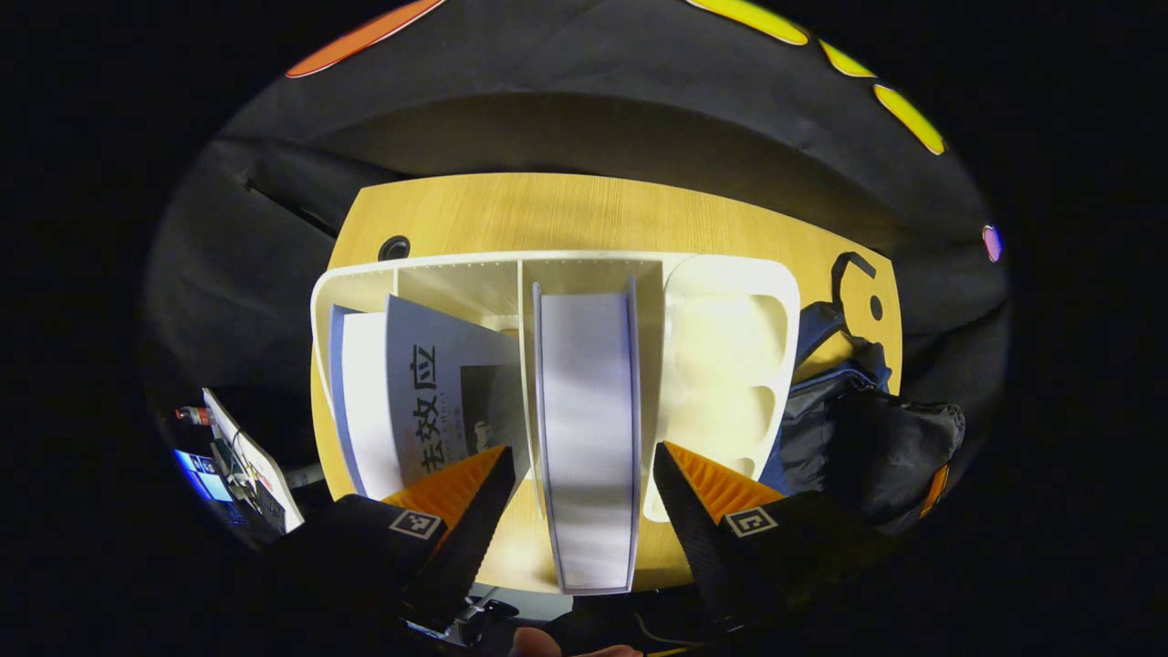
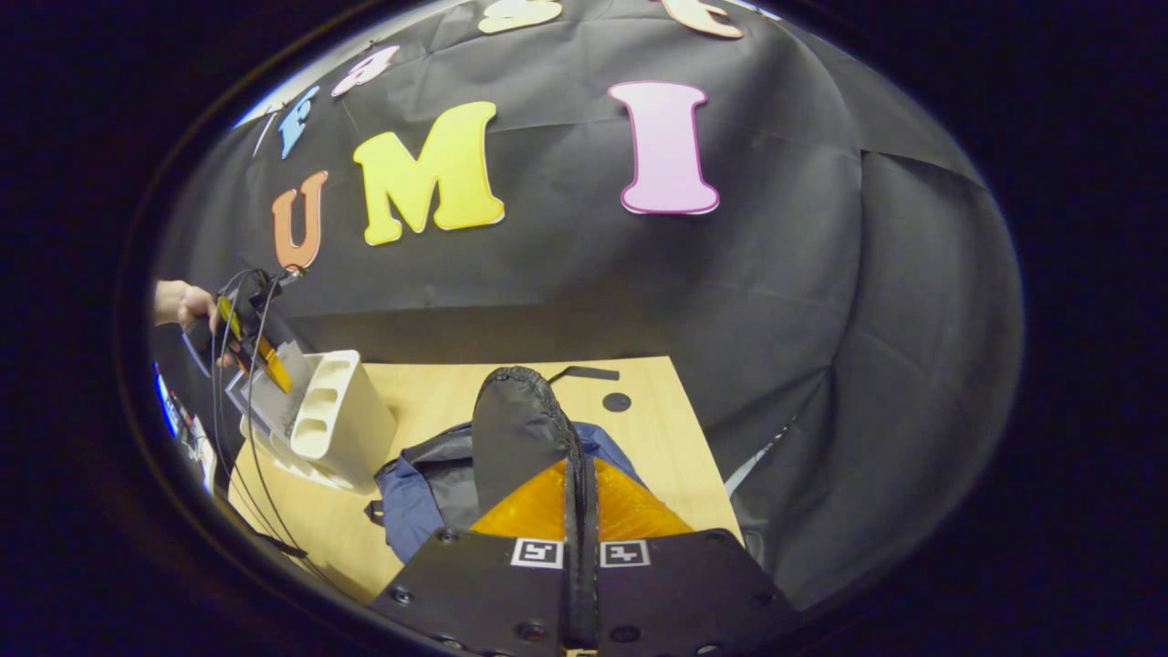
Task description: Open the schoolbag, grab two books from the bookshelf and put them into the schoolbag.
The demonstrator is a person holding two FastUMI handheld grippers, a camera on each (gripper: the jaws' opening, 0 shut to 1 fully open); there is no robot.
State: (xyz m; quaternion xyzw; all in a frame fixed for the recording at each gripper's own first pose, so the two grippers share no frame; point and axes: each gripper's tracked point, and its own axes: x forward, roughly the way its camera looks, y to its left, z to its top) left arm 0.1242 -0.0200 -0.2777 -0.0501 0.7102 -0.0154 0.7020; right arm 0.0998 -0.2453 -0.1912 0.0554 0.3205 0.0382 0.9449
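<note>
Book pick-up from the bookshelf (image 1: 730, 328)
Left gripper (image 1: 584, 474) spread astride an upright book (image 1: 586, 429); closing follows. Right gripper (image 2: 580, 497) pinches the schoolbag (image 2: 520, 429) flap

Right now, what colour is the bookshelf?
Cream white; the bookshelf shows best in the left gripper view.

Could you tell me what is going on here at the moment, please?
A person is packing books into a schoolbag with two handheld grippers. The left gripper hangs open over the white bookshelf on the wooden table, its fingers either side of an upright book. The right gripper is shut on the schoolbag's black flap, holding it up. No book is gripped yet.
</note>
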